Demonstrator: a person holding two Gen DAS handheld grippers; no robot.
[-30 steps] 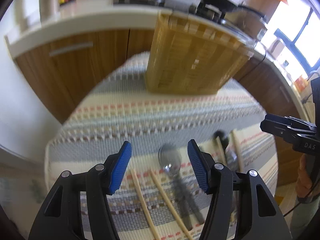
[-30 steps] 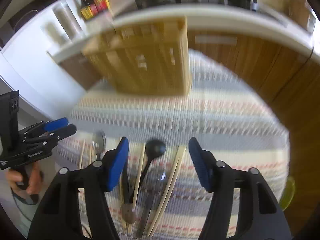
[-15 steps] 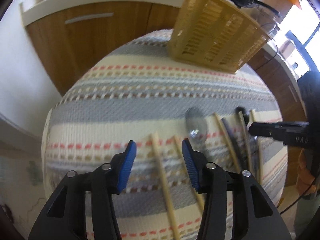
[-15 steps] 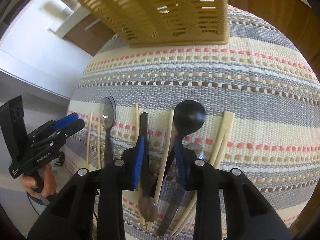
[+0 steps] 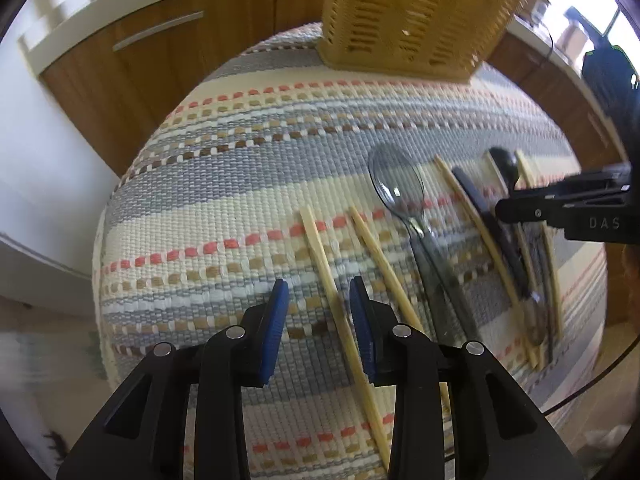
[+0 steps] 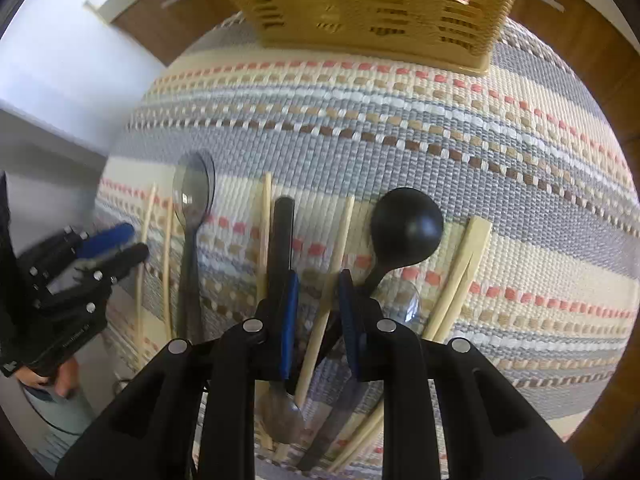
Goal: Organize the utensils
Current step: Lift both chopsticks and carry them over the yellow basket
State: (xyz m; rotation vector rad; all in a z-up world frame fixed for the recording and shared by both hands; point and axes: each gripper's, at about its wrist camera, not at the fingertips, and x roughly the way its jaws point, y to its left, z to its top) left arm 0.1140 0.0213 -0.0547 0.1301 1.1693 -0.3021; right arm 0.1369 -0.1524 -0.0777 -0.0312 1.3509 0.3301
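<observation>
Left gripper [image 5: 318, 292] angled down, jaws closing, part-open; right gripper [image 6: 318, 282] likewise, jaws narrower.

Left gripper [image 5: 316, 300] closing around chopstick [image 5: 320, 248] — striped mat [image 5: 240, 184], basket [image 5: 412, 12] behind

Round bench under a striped woven cloth [image 6: 400, 128], yellow slotted plastic basket [image 6: 360, 4] at its far edge, pale wooden chopsticks [image 6: 340, 236], clear grey plastic spoon [image 6: 192, 196], black plastic spoon [image 6: 404, 224] lying side by side
</observation>
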